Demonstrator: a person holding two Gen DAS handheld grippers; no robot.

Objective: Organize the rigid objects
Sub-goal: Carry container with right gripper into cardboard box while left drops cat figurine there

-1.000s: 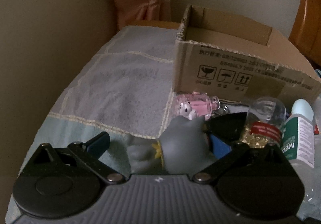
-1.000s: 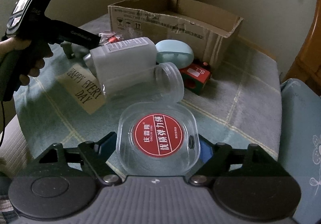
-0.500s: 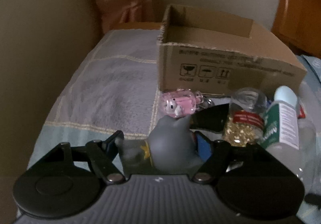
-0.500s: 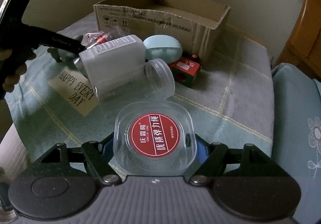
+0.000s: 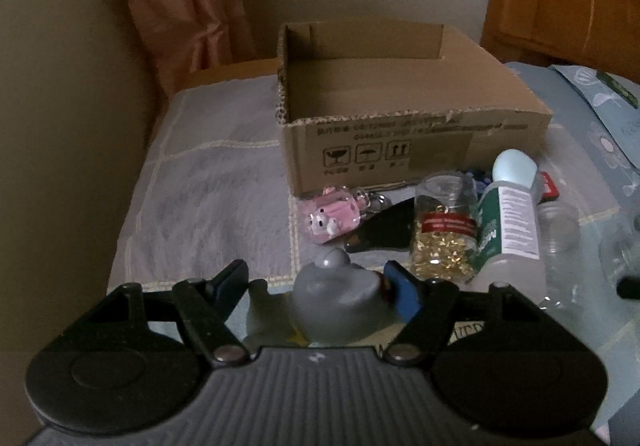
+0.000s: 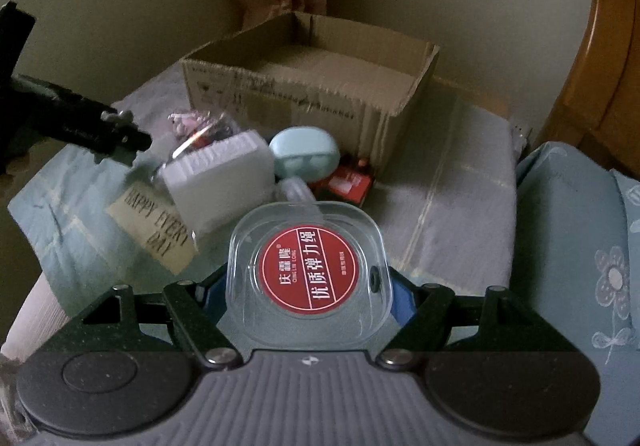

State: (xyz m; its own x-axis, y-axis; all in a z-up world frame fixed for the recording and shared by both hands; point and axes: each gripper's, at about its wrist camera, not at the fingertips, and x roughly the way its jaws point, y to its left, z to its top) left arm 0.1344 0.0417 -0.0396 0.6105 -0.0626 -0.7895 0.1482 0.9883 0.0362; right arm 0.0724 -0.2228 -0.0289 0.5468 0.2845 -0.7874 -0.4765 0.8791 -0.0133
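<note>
While the grey toy (image 5: 334,300) sits low centre, clamped in the left gripper (image 5: 316,286), the right gripper (image 6: 306,292) pinches a clear tub (image 6: 308,278); an open box (image 5: 400,102) stands at upper centre behind bottles (image 5: 508,214).

Left gripper (image 5: 316,282) closed onto grey toy (image 5: 332,302) — both grippers lifted their loads

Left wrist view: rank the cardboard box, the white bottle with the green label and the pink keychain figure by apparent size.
1. cardboard box, though farthest
2. white bottle with the green label
3. pink keychain figure
</note>
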